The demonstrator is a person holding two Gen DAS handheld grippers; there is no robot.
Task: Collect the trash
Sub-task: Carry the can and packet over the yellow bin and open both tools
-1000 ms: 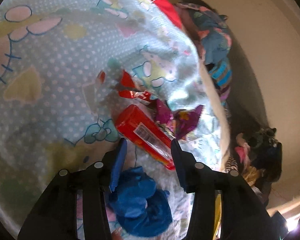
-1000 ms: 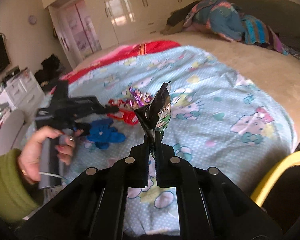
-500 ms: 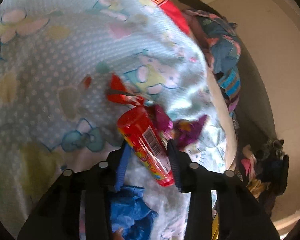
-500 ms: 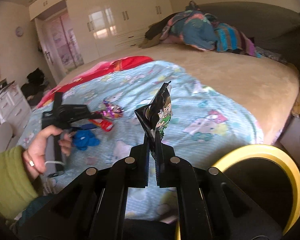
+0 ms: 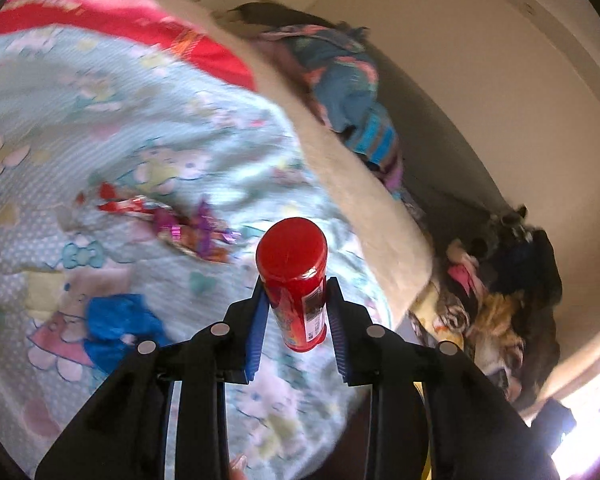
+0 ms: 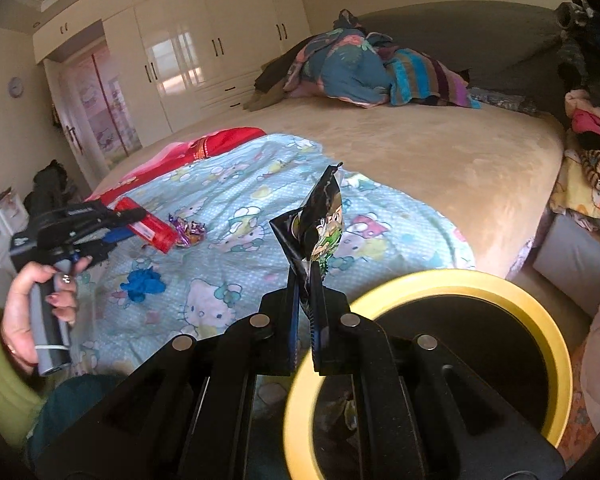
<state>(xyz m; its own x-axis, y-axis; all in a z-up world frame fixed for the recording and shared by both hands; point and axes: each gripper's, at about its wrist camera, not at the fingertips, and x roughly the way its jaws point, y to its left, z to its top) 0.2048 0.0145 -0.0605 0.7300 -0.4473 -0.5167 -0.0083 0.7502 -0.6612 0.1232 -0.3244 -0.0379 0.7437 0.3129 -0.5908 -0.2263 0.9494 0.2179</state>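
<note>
While a beige bed point(image 6: 440, 152) fills mid-frame under a cartoon-print blanket point(image 6: 240, 248), a yellow-rimmed bin point(image 6: 556, 344) sits lower right; the left gripper point(image 5: 296, 300) clamps a red canister point(image 5: 294, 280) at centre frame, the right gripper point(image 6: 306, 300) pinches a black snack wrapper point(image 6: 318, 226) above the bin's rim, blue crumpled trash point(image 6: 142, 282) and purple foil wrappers point(image 6: 188, 230) lying on the blanket at left

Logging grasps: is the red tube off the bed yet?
Off the bed. The left claw grips the red tube, which is raised above the blanket in the right wrist view.
</note>
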